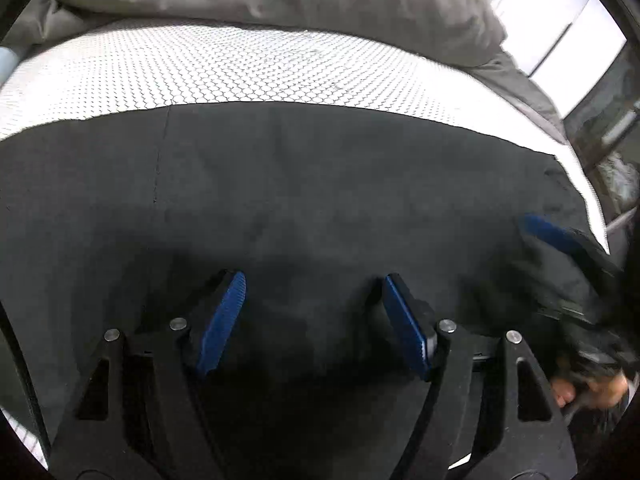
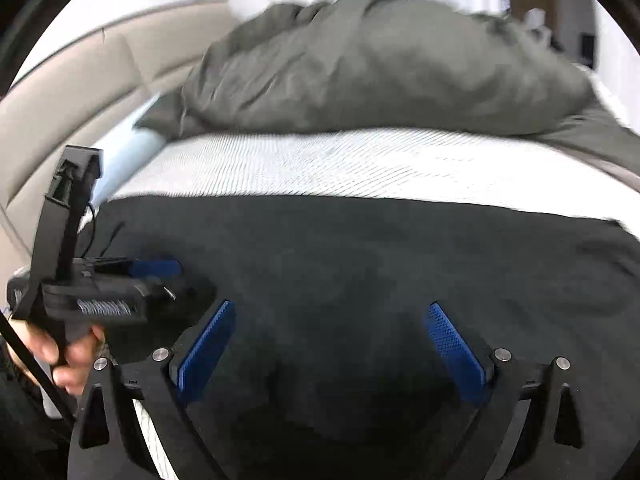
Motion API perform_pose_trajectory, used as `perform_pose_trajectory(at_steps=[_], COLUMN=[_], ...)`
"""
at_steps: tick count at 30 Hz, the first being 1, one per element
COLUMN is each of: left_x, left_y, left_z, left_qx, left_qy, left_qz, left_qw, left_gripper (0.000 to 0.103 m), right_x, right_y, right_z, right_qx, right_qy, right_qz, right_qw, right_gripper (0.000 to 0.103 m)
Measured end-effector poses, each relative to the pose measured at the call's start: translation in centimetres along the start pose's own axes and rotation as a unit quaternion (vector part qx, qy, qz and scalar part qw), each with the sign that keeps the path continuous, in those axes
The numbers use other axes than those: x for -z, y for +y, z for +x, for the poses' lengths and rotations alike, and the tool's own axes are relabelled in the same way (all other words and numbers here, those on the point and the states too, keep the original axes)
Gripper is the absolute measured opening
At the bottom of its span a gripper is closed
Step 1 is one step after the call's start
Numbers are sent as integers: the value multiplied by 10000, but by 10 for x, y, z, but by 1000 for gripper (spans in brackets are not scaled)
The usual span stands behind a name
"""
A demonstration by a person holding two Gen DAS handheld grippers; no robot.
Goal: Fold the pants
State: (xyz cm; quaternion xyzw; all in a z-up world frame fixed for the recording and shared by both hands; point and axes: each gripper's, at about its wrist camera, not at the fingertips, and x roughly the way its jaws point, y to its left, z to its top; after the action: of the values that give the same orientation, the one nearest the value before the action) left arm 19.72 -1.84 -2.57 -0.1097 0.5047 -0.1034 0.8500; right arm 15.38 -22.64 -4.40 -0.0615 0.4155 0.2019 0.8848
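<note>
The black pants (image 1: 320, 184) lie spread flat across the near part of a white dotted mattress (image 1: 200, 76); they fill the lower half of the right wrist view too (image 2: 380, 248). My left gripper (image 1: 313, 278) hangs over the dark cloth, open, with nothing between its blue pads. My right gripper (image 2: 331, 306) is also open, its jaws wide over the cloth, gripping nothing. The left gripper's blue finger (image 2: 156, 268) shows at the left of the right wrist view. The right gripper's blue pad (image 1: 552, 236) shows blurred at the right edge of the left wrist view.
A bunched grey duvet (image 2: 380, 68) lies along the far side of the mattress (image 2: 360, 160). A beige padded headboard (image 2: 60, 92) stands at the left. A person's hand (image 2: 72, 344) holds the left gripper's handle. The bed's right edge (image 1: 588, 208) drops off beside the pants.
</note>
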Motion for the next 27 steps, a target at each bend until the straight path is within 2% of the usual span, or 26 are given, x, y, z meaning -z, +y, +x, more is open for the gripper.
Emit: perform_pose_trajectory(at_steps=[2, 3, 6, 9, 11, 16, 19, 22, 25, 27], left_x=[5, 7, 16, 16, 10, 9, 4, 4, 4, 2], left_y=[7, 10, 23, 34, 39, 33, 27, 21, 15, 13], left_z=[-10, -14, -26, -34, -32, -26, -22, -21, -31, -48], left_qx=[-29, -50, 303, 556, 518, 339, 154, -68, -286, -340], left_qy=[-121, -169, -253, -276, -278, -298, -301, -280, -390, -737], left_qz=[191, 262, 286, 71, 35, 130, 220, 283, 170, 137], left_qw=[9997, 9995, 9988, 9980, 9983, 9989, 9992, 9992, 9987, 9966], left_gripper=[69, 68, 67, 67, 67, 67, 67, 67, 67, 68], right_x=[-5, 1, -1, 9, 24, 52, 56, 61, 54, 53], right_y=[2, 4, -8, -44, -80, -158, -188, -196, -176, -156], right_z=[30, 37, 30, 12, -4, -50, -58, -58, -58, -66], right_qx=[352, 594, 780, 1441, 1768, 2596, 3398, 3356, 3560, 3340], right_qy=[448, 533, 455, 461, 435, 232, 200, 129, 15, -183], right_qz=[-141, -357, -515, -359, -129, 622, 848, 1183, 831, 671], right_qw=[9983, 9962, 9946, 9878, 9832, 9634, 9364, 9345, 9308, 9400], right_gripper=[98, 98, 98, 98, 98, 97, 97, 98, 98, 98])
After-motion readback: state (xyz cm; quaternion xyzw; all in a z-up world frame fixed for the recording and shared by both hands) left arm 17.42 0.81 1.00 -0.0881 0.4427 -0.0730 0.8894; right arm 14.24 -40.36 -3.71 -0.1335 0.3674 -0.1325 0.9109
